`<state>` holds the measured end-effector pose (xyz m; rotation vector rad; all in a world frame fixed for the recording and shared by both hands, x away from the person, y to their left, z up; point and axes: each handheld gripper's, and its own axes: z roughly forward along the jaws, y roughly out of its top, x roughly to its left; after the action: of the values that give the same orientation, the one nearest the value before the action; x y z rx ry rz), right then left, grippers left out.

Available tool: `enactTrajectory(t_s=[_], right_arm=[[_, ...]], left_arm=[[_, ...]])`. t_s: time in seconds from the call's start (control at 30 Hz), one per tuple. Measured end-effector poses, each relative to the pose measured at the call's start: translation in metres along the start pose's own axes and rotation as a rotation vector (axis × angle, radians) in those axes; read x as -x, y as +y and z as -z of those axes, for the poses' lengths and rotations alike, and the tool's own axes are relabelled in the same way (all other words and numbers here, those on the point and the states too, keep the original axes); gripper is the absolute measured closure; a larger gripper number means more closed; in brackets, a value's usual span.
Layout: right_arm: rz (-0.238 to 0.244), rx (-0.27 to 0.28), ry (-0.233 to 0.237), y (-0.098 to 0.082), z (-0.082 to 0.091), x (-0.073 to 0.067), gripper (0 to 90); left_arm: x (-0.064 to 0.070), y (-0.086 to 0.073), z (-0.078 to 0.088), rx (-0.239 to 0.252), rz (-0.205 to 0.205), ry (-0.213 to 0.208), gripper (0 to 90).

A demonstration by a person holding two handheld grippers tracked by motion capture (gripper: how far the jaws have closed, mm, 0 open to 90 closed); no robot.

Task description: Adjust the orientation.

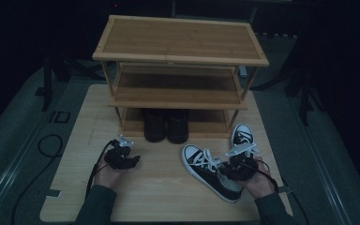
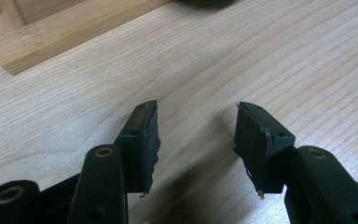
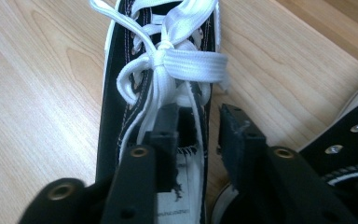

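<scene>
Two black-and-white sneakers lie on the table [image 1: 75, 197] at the right, and what looks like a pair of dark boots [image 1: 166, 125] stands on the bottom shelf of the three-tier wooden rack [image 1: 180, 44], though the light there is too dim to be sure.

The near sneaker [image 1: 209, 172] is black canvas with a white toe cap, white sole edge and white laces [image 3: 177, 60] tied in a bow. It lies toe toward the rack, just beside the second sneaker [image 1: 242, 136].

The right gripper [image 3: 198, 133] straddles the side wall of the near sneaker's opening, one jaw inside, one outside; whether the pads press it is hard to tell.

The left gripper [image 2: 196, 135] hangs above bare table, jaws apart and holding nothing.
</scene>
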<state>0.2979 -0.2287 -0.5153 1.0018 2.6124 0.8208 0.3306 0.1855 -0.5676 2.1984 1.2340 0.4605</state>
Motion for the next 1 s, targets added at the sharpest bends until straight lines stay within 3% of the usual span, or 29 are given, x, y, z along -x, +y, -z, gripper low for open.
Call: enactTrajectory(t_s=[0.2, 0.5, 1.0], right_arm=[[-0.011, -0.015, -0.001, 0.002, -0.005, -0.001, 74.8], [-0.014, -0.066, -0.054, 0.008, -0.02, -0.004, 86.6], [-0.119, 0.037, -0.07, 0.003, -0.02, -0.002, 88.3]], left_arm=[[0.0, 0.0, 0.0, 0.0, 0.0, 0.0, 50.1], [0.0, 0.0, 0.0, 0.0, 0.0, 0.0, 50.1], [0.0, 0.0, 0.0, 0.001, -0.002, -0.001, 50.1]])
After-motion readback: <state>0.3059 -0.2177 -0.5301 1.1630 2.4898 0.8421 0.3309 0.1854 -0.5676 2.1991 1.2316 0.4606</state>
